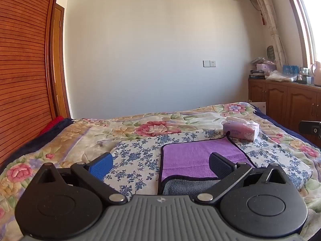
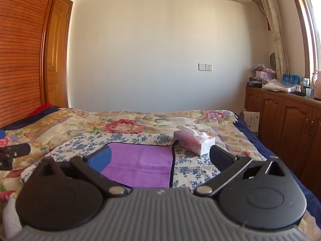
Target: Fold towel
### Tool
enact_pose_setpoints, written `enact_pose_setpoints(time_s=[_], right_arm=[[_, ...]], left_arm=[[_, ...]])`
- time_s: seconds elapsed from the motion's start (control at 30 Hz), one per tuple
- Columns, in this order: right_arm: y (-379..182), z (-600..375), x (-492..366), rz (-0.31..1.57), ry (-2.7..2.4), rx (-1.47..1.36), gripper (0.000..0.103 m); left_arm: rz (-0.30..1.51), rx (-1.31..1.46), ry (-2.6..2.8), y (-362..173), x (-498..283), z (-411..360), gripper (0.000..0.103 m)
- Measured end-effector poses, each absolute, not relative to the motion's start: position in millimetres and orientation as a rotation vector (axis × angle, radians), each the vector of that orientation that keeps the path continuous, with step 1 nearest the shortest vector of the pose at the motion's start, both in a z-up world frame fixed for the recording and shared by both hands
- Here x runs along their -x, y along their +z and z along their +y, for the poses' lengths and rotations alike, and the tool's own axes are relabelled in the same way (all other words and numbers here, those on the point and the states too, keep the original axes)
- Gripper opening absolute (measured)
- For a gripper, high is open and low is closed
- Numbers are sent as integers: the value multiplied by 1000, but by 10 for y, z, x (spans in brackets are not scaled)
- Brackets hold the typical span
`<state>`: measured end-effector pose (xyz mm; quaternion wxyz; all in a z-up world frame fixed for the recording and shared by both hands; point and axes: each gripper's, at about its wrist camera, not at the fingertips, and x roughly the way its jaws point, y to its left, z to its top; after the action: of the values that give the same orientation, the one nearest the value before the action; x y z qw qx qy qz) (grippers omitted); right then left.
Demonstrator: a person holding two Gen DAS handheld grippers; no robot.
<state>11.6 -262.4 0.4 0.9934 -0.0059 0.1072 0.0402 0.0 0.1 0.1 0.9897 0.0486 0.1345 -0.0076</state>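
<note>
A purple towel (image 1: 198, 156) with a dark border lies on a blue-flowered cloth (image 1: 138, 156) on the bed. Its near edge is turned up and shows a grey underside (image 1: 186, 186). My left gripper (image 1: 160, 164) is open and empty, just above the towel's near left corner. The towel also shows in the right wrist view (image 2: 140, 164). My right gripper (image 2: 160, 158) is open and empty, above the towel's near right part. Part of the left gripper (image 2: 14, 152) shows at the left edge of the right wrist view.
A pink tissue box (image 1: 240, 130) stands beyond the towel's far right corner; it also shows in the right wrist view (image 2: 192, 140). A floral quilt (image 1: 152, 126) covers the bed. Wooden cabinets (image 2: 284, 120) with clutter stand right; a slatted wardrobe (image 1: 22, 80) stands left.
</note>
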Motion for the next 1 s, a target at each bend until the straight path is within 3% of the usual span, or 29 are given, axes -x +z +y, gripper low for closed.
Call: enact_pose_setpoints(time_s=[1.0], right_arm=[[8,-2604,-117,223,81,22,103]], left_arm=[[259,-81,-13,72,-5,-48,103]])
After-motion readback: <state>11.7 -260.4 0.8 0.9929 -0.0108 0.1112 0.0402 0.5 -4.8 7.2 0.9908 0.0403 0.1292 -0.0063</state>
